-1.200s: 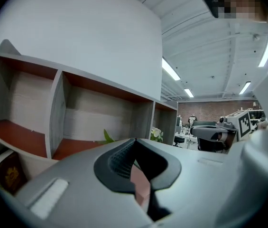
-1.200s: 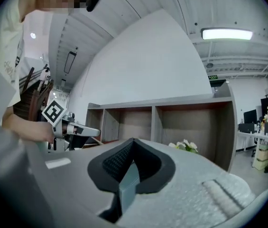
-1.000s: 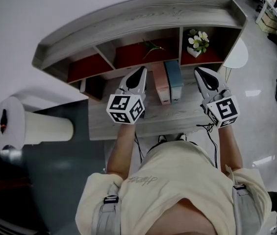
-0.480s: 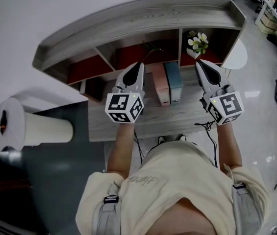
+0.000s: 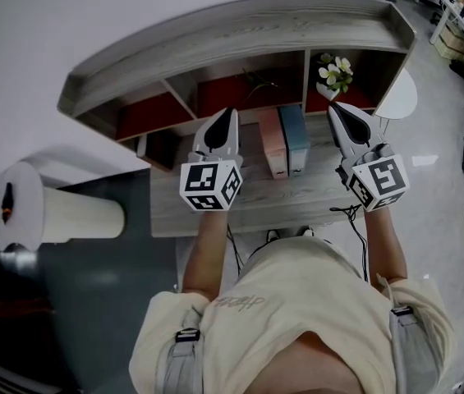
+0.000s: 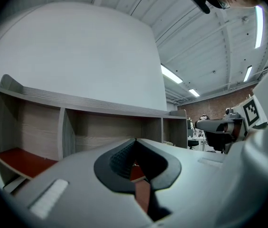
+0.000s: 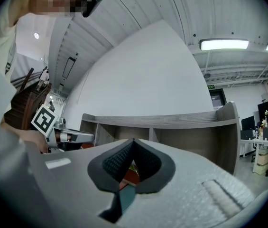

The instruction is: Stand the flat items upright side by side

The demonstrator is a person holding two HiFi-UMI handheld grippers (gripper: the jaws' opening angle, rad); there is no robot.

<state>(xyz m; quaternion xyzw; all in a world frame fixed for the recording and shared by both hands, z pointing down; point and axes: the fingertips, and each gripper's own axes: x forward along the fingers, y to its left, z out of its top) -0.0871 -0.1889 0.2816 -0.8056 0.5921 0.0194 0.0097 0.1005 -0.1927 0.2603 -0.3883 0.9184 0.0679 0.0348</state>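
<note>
Two flat book-like items stand upright side by side on the desk in the head view: a pink one [image 5: 273, 142] on the left and a teal one [image 5: 294, 136] on its right. My left gripper [image 5: 229, 112] hovers left of the pink item, shut and empty, pointing at the shelf. My right gripper [image 5: 335, 107] hovers right of the teal item, also shut with nothing in it. In the left gripper view the jaws [image 6: 134, 140] meet at their tips; the right gripper view shows the same [image 7: 134, 140]. Neither gripper touches the items.
A grey wooden shelf unit [image 5: 240, 31] with red-floored compartments backs the desk [image 5: 248, 195]. A white pot of flowers [image 5: 333, 74] sits in the right compartment, a small sprig [image 5: 256, 79] in the middle one. A white roll [image 5: 59, 213] lies at left. The person's torso fills the bottom.
Both grippers have risen a little above the desk and shifted slightly toward the shelf. The two items stand as before. Both jaws stay shut.
</note>
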